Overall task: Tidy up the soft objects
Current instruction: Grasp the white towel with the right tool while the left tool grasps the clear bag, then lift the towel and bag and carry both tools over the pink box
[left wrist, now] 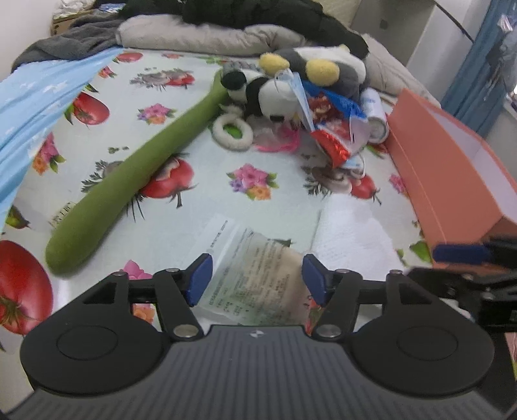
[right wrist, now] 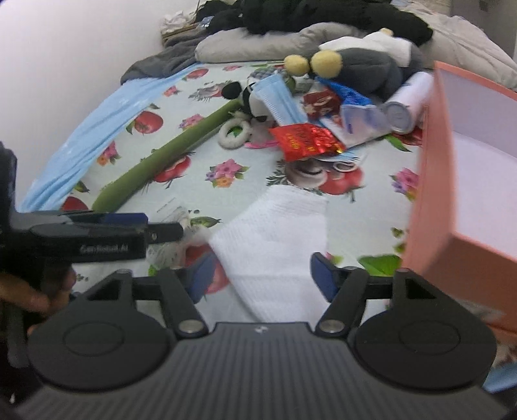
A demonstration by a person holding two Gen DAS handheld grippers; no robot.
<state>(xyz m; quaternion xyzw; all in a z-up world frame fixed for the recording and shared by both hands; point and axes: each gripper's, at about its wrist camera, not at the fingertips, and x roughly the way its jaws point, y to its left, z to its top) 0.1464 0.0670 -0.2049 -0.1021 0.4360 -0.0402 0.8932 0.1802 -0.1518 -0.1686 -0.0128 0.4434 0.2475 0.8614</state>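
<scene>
My left gripper point(left wrist: 255, 278) is open over a clear printed packet point(left wrist: 255, 274) lying on the flowered bedsheet. My right gripper point(right wrist: 261, 278) is open around a white folded cloth point(right wrist: 274, 232), which also shows in the left wrist view point(left wrist: 352, 232). A long green plush point(left wrist: 135, 164) lies diagonally on the bed. A panda plush point(left wrist: 268, 93) and a grey and white plush with yellow feet point(left wrist: 326, 64) sit in a pile with a face mask point(right wrist: 278, 100), a red foil packet point(right wrist: 303, 140) and a white fluffy ring point(left wrist: 232, 129).
An open orange box point(left wrist: 452, 174) stands at the right, also in the right wrist view point(right wrist: 433, 200). A white can point(right wrist: 407, 103) lies beside it. Blue cloth point(left wrist: 38, 97) is at the left. Grey pillows and dark clothes point(left wrist: 245, 19) are at the back.
</scene>
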